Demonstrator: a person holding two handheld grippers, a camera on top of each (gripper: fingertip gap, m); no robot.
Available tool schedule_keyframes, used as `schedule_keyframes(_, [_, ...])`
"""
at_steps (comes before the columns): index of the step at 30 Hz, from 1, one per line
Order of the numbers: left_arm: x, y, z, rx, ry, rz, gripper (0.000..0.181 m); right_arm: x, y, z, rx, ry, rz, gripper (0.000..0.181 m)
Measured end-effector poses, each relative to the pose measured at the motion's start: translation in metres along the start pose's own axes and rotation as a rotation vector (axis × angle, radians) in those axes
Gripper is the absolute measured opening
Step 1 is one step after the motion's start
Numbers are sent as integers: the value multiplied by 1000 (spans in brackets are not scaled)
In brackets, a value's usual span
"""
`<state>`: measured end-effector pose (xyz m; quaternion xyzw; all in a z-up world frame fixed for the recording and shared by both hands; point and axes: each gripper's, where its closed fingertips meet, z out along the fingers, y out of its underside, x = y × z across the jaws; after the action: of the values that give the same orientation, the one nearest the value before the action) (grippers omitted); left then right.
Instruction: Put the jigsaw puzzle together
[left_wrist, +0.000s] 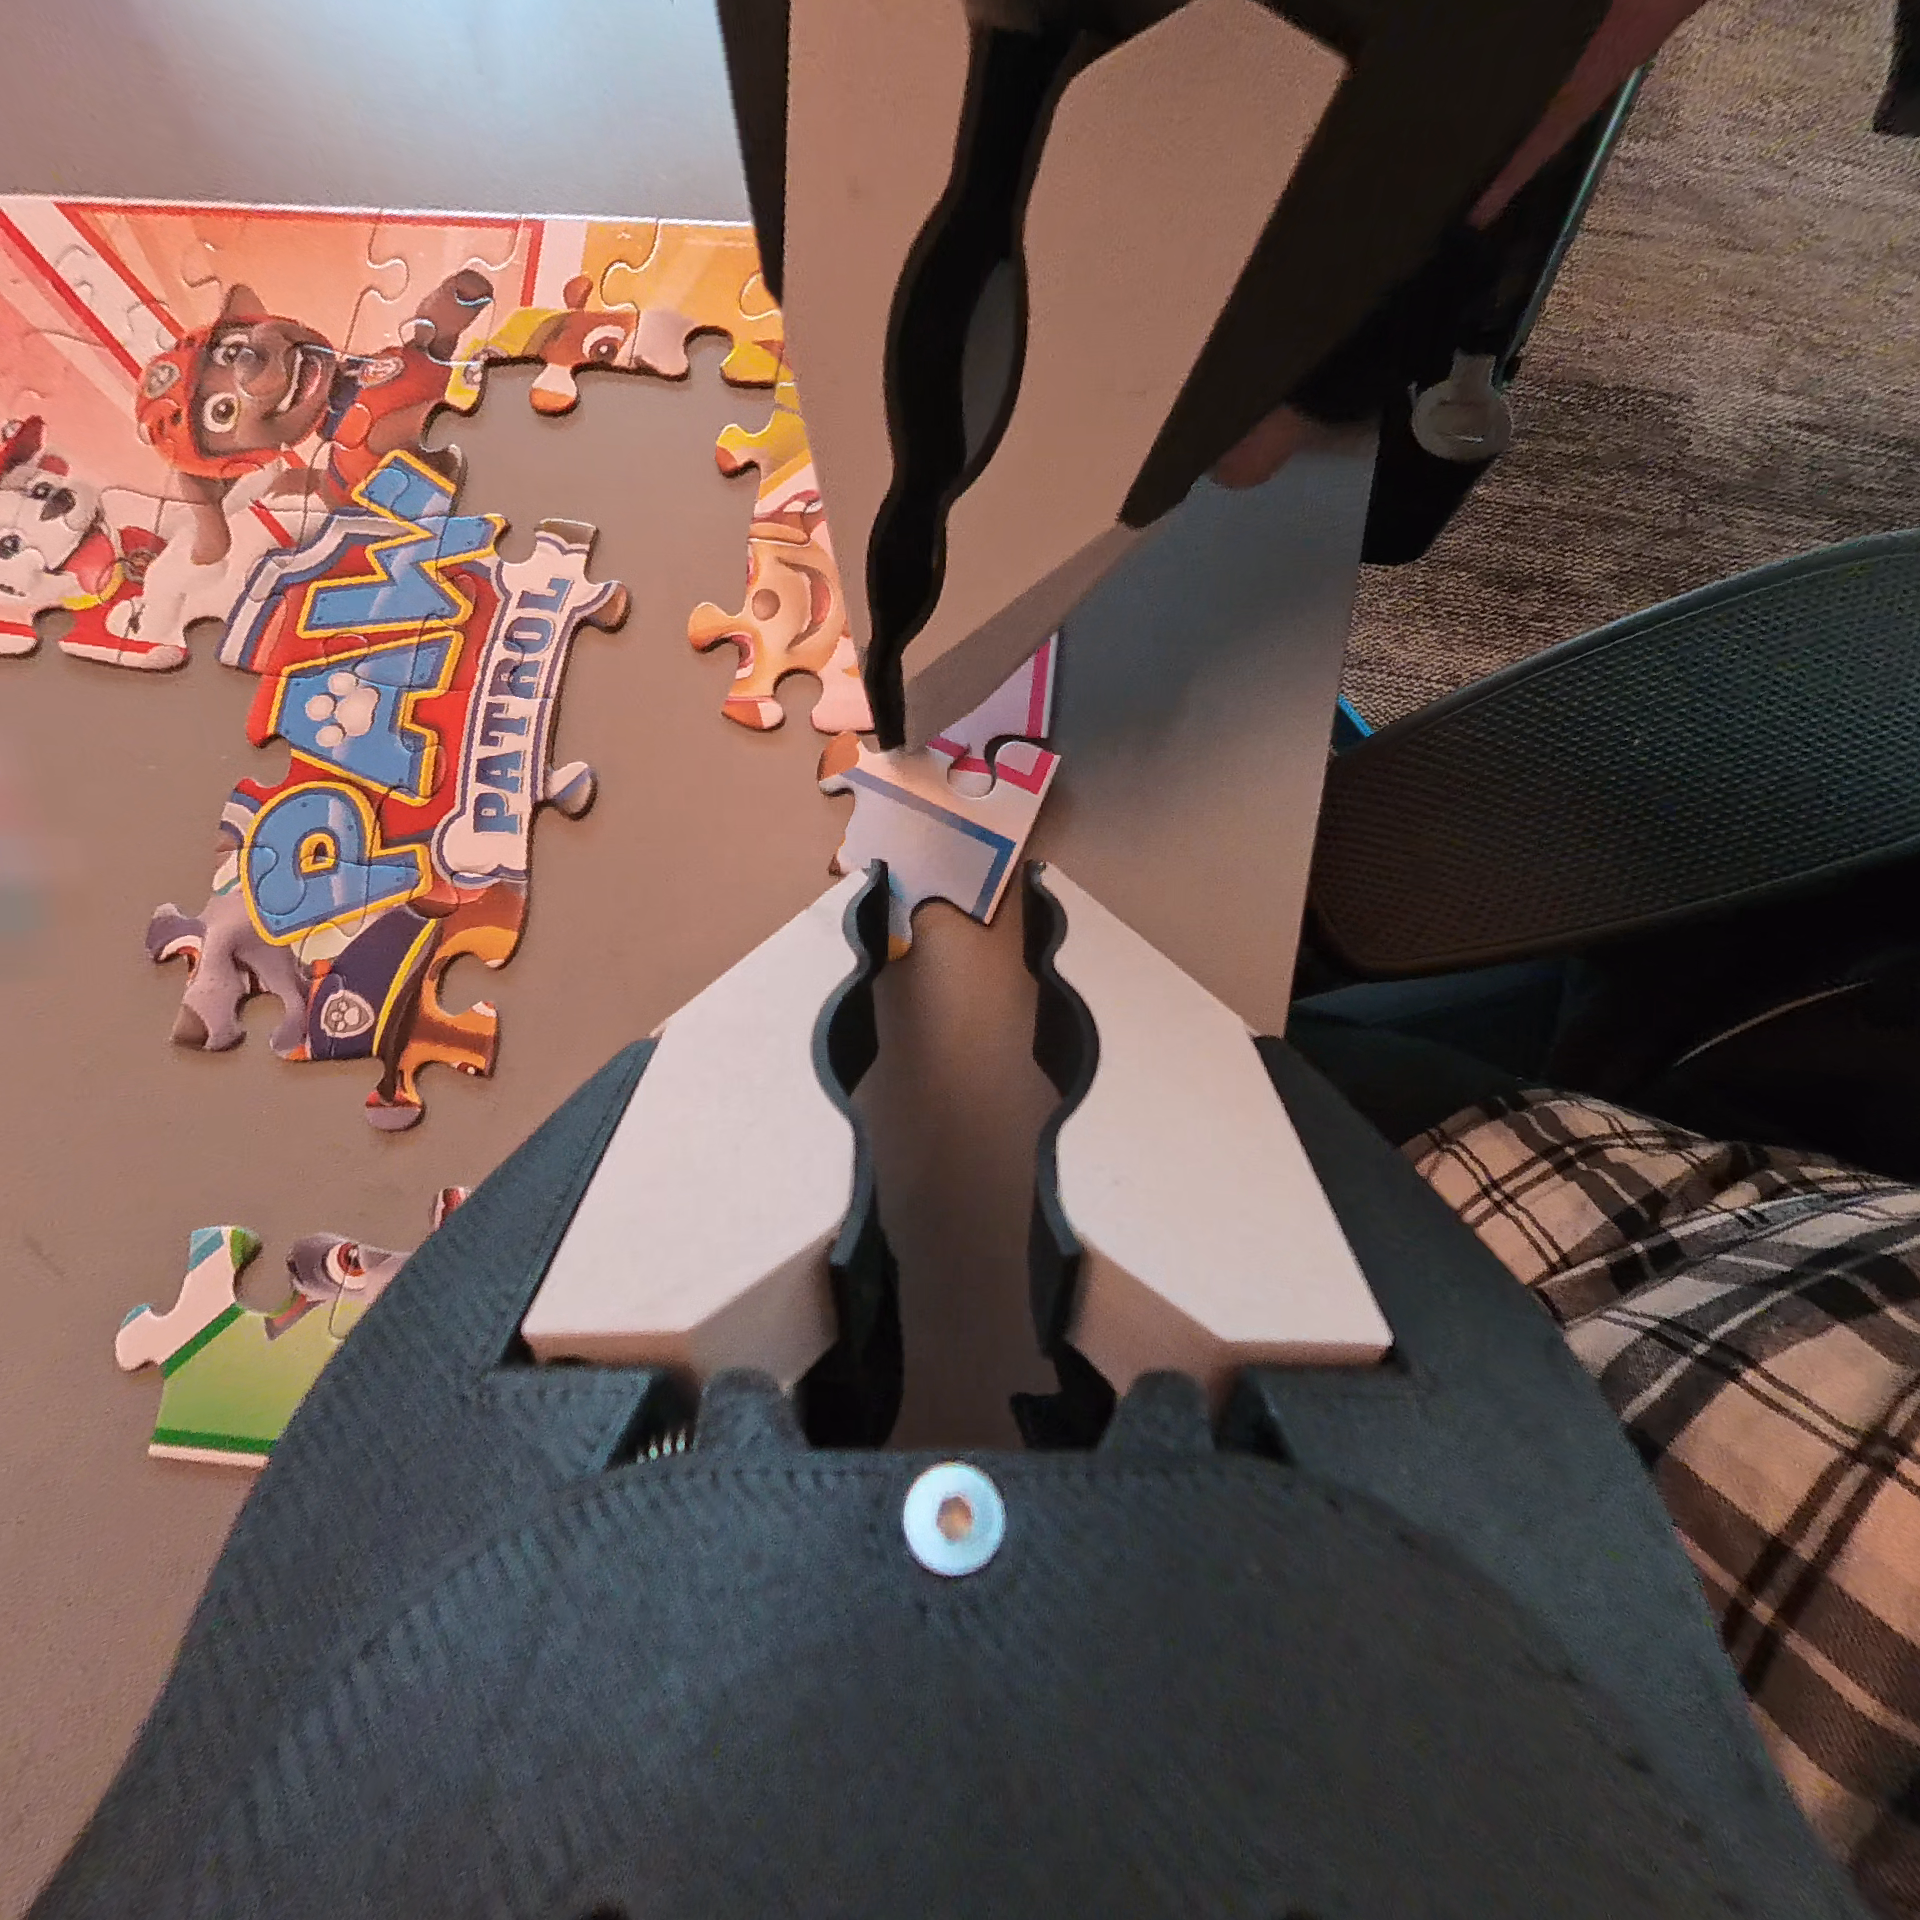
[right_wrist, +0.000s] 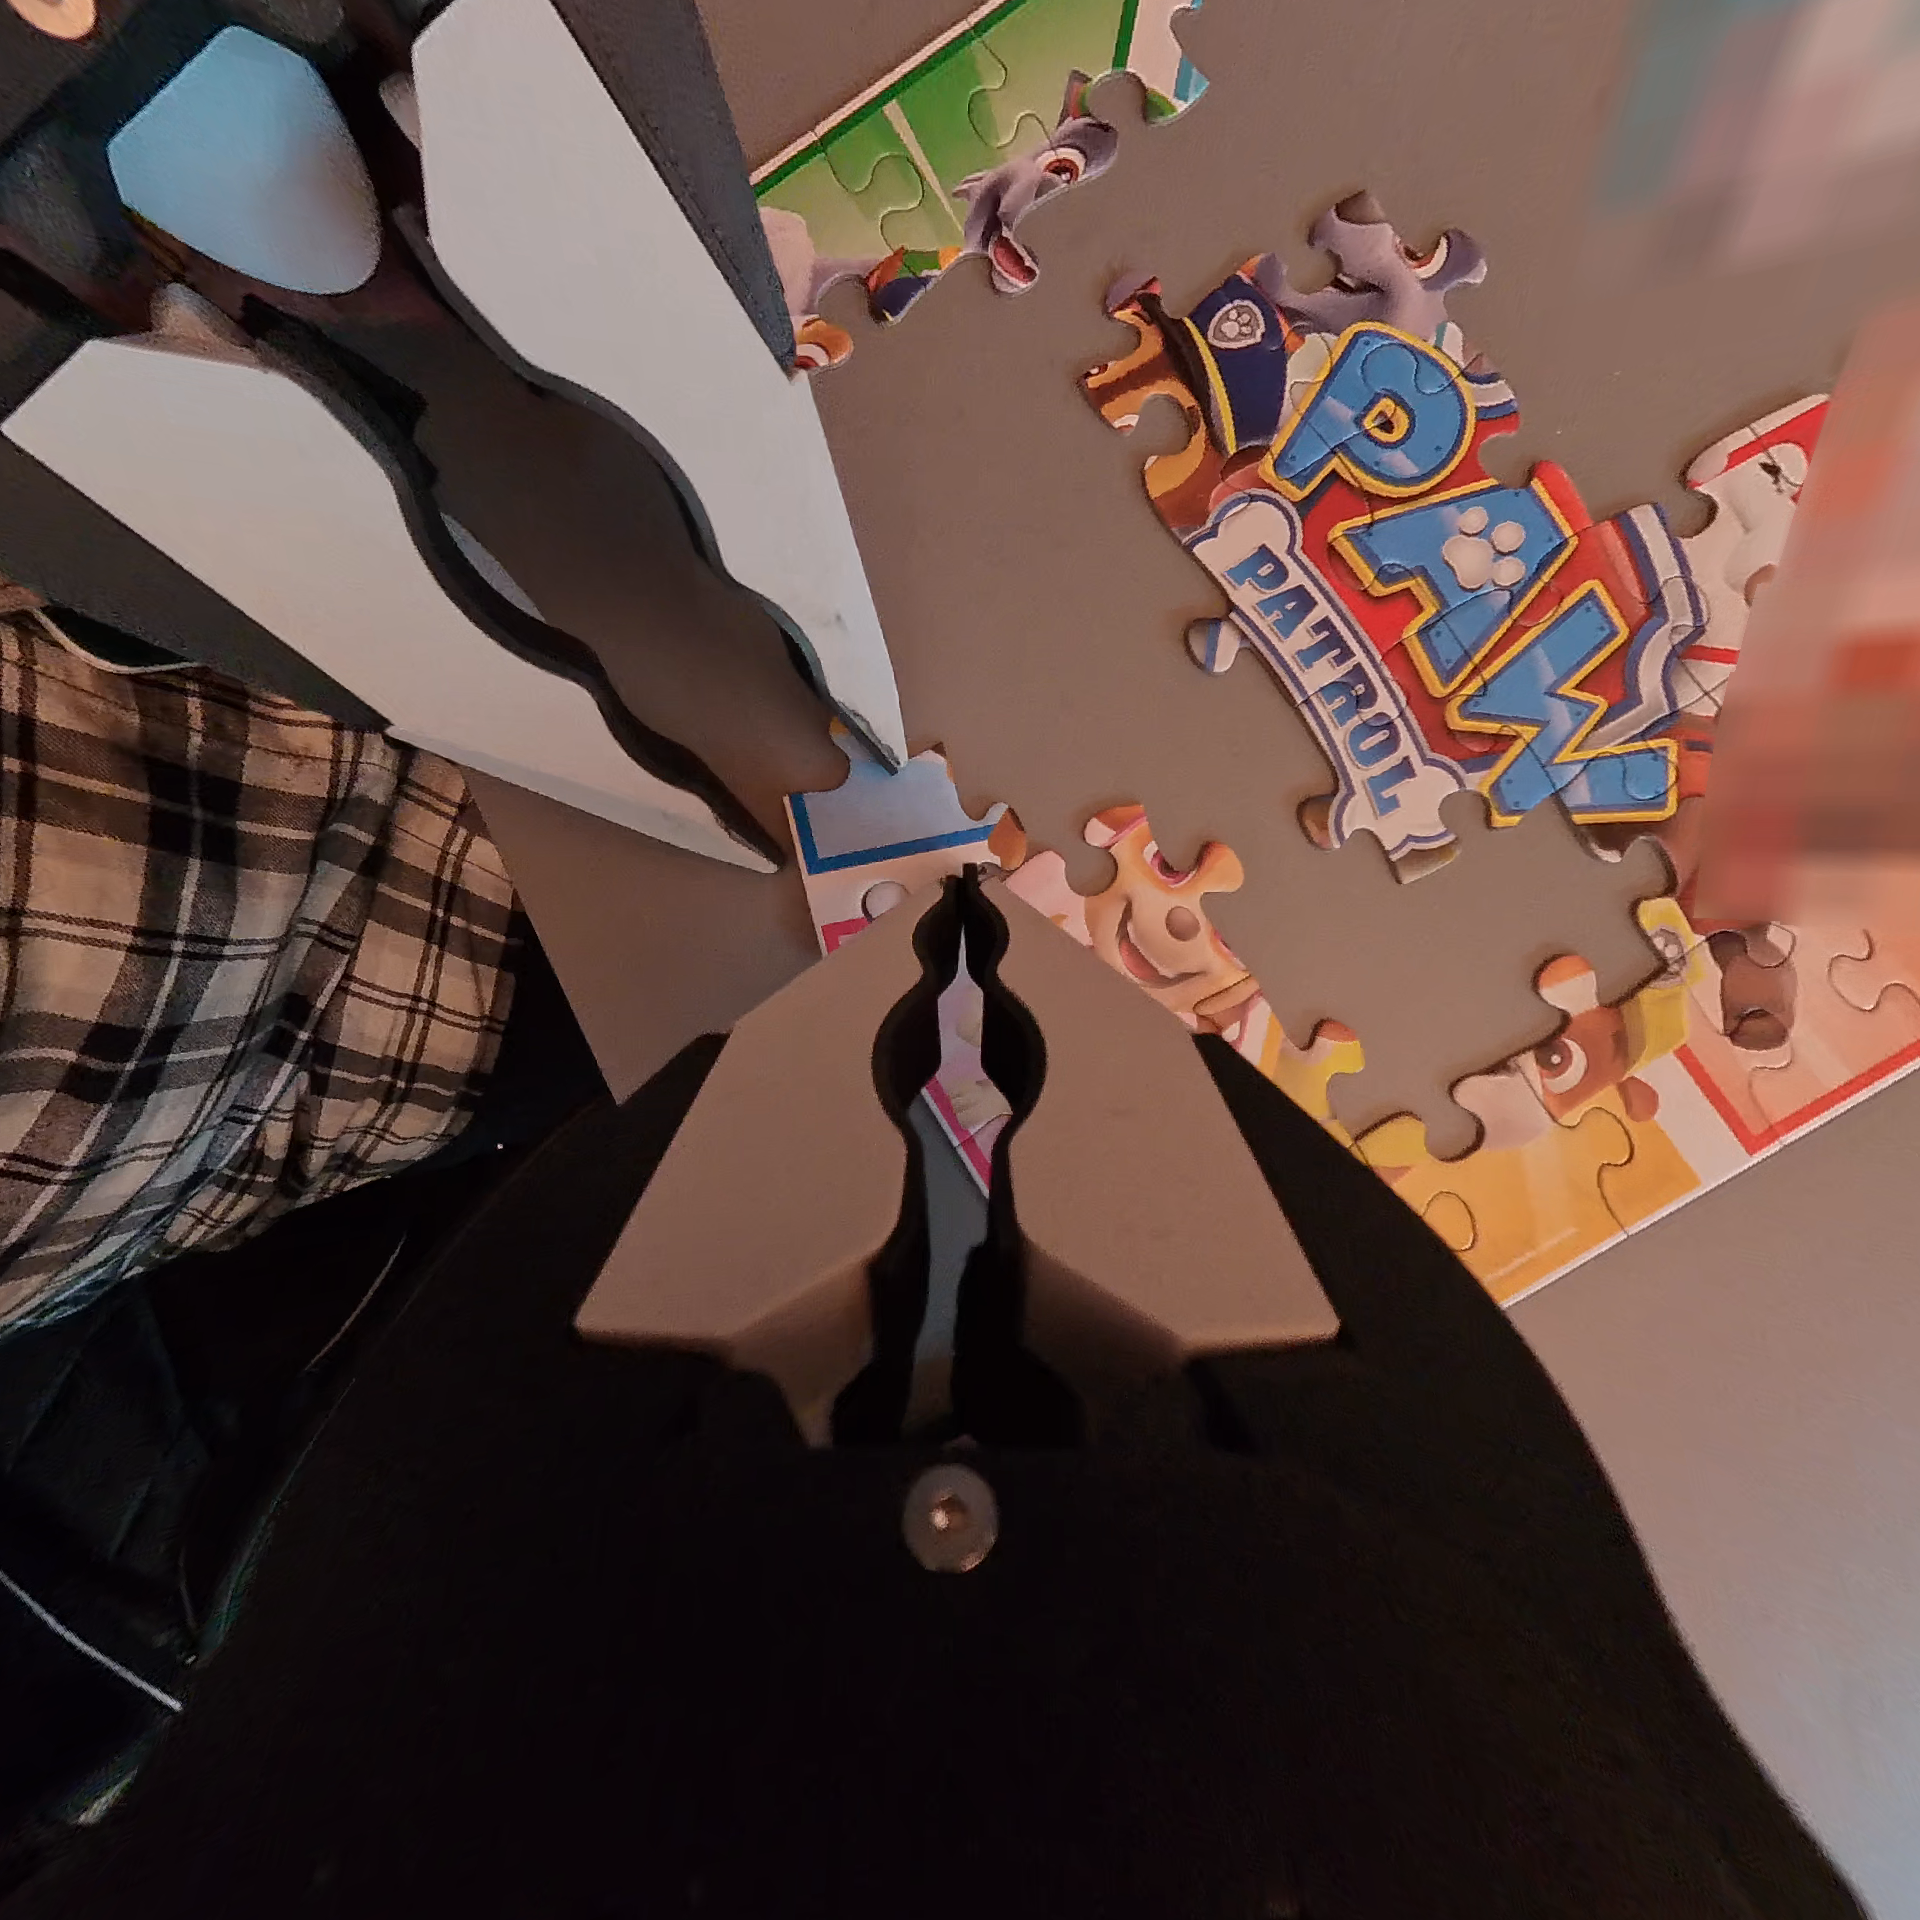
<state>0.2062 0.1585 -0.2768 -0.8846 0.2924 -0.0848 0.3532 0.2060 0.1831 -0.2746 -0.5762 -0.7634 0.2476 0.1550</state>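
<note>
A partly joined cartoon jigsaw lies on the brown table (left_wrist: 665, 831). A blue-bordered corner piece (left_wrist: 935, 831) sits at the table's edge, against a pink-bordered section (left_wrist: 1023, 727). My left gripper (left_wrist: 956, 883) is open, its fingertips on either side of that piece's near edge. My right gripper (left_wrist: 890, 732) comes in from above, shut, its tip pressing on the seam between the blue and pink pieces. In the right wrist view my right gripper (right_wrist: 966, 878) is shut at that seam, and the left gripper (right_wrist: 831, 810) stands open over the blue piece (right_wrist: 883, 821).
A logo cluster (left_wrist: 395, 727) lies mid-table, a green-bordered cluster (left_wrist: 229, 1340) nearer, and an orange and yellow border strip (left_wrist: 312, 343) farther off. The table edge (left_wrist: 1320, 727) runs just right of the grippers. Beyond it are a mesh chair (left_wrist: 1610, 748) and a plaid garment (left_wrist: 1714, 1299).
</note>
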Motion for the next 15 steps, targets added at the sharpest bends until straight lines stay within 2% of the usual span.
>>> schedule_keyframes(15, [3, 4, -4, -16, -13, 35, 19, -2, -8, 8, 55, 6, -38, 0])
